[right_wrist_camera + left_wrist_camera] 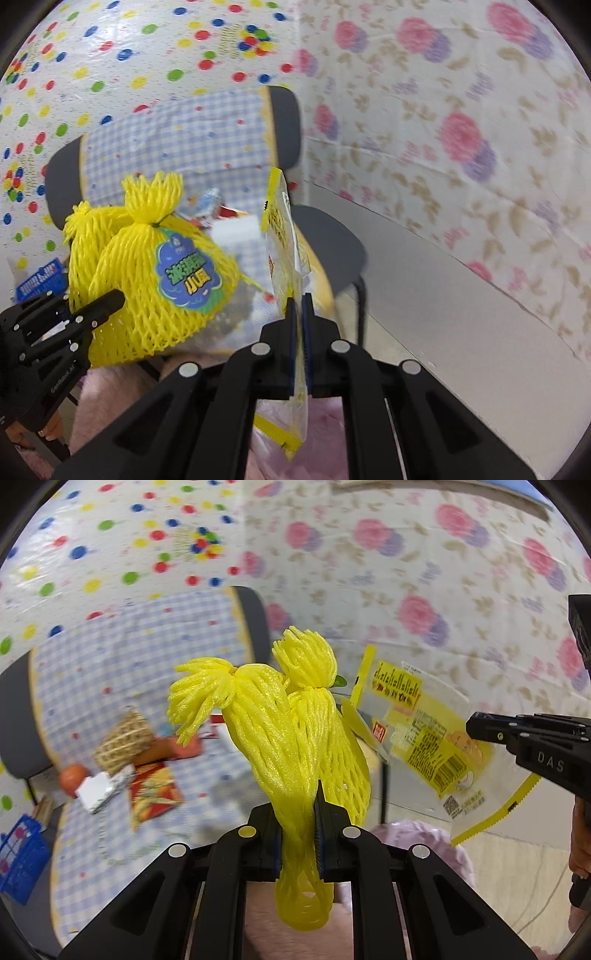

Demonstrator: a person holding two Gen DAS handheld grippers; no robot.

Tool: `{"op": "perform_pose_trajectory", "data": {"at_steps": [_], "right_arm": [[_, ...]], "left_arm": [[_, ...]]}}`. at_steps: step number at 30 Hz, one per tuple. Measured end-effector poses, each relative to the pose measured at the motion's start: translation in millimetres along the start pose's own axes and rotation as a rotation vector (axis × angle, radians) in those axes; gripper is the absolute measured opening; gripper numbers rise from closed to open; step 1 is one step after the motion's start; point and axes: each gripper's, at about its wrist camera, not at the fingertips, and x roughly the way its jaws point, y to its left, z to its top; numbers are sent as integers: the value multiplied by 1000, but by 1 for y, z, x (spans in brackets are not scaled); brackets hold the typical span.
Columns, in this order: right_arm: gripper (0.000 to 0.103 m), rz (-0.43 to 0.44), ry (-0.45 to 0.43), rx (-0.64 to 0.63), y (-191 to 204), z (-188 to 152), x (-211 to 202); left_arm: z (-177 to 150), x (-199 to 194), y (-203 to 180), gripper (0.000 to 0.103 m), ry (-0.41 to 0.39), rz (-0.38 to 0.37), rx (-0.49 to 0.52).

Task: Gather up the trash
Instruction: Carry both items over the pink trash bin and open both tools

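Note:
In the left wrist view my left gripper (pixel 297 812) is shut on a bunch of yellow foam fruit net (pixel 280 720), which stands up between the pads and hangs out below them. To its right my right gripper (pixel 478 726) holds a clear and yellow snack wrapper (pixel 424 738) by its edge. In the right wrist view my right gripper (pixel 299 306) is shut on that wrapper (pixel 282 236), seen edge-on. The foam net (pixel 147 277), with a blue-green sticker (pixel 190 273), hangs at the left in my left gripper (pixel 107 302). A pink bag (pixel 325 424) lies below both.
A table with a blue checked cloth (pixel 147 664) carries a woven basket (pixel 123 738), an orange fruit (pixel 74 777), a red packet (pixel 155 794) and a white box (pixel 98 792). A blue crate (pixel 22 853) sits lower left. Dark chairs (pixel 332 243) stand at the table.

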Motion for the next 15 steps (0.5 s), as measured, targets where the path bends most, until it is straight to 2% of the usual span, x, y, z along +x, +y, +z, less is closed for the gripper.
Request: {"op": "perform_pose_trajectory", "data": {"at_steps": [8,15], "right_arm": [[5,-91,68,57,-39,-42,-7],[5,-102,166,96,-55,-66,12]], "left_arm": [[-16,22,-46,14,52,-87,69],[-26,53,-66,15,168,-134,82]]}}
